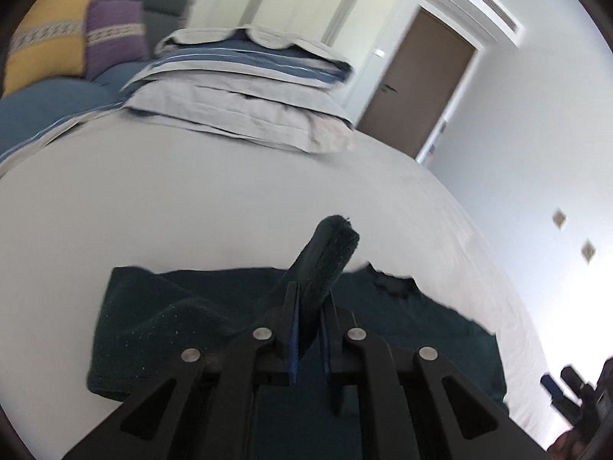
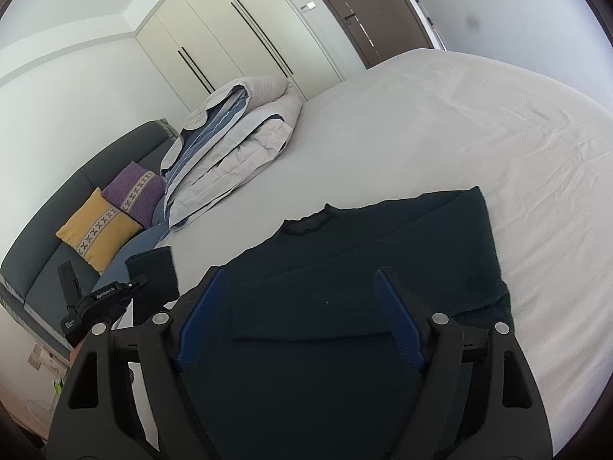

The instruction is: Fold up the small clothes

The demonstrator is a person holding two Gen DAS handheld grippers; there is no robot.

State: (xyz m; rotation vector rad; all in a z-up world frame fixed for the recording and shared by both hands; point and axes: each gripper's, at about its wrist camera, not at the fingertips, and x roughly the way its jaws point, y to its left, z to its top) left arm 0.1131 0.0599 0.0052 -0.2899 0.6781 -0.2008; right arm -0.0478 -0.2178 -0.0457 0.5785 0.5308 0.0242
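A dark green sweater (image 2: 383, 237) lies flat on the white bed (image 2: 459, 115), neck hole towards the far side. My left gripper (image 1: 310, 291) is shut on one sleeve cuff (image 1: 333, 241) and holds it lifted above the sweater body (image 1: 172, 306). The right wrist view has that gripper (image 2: 140, 280) at the left with the dark cuff (image 2: 153, 272) sticking up from it. Over the sweater's near part my right gripper (image 2: 302, 271) stands open, its blue pads wide apart with nothing pinched; in the left wrist view it (image 1: 574, 387) is at the far right edge.
A folded grey and blue duvet (image 2: 237, 134) is piled at the head of the bed. Yellow (image 2: 99, 226) and purple (image 2: 134, 188) cushions lean on a dark headboard. White wardrobes (image 2: 230, 30) and a brown door (image 1: 417, 80) stand beyond the bed (image 1: 191, 199).
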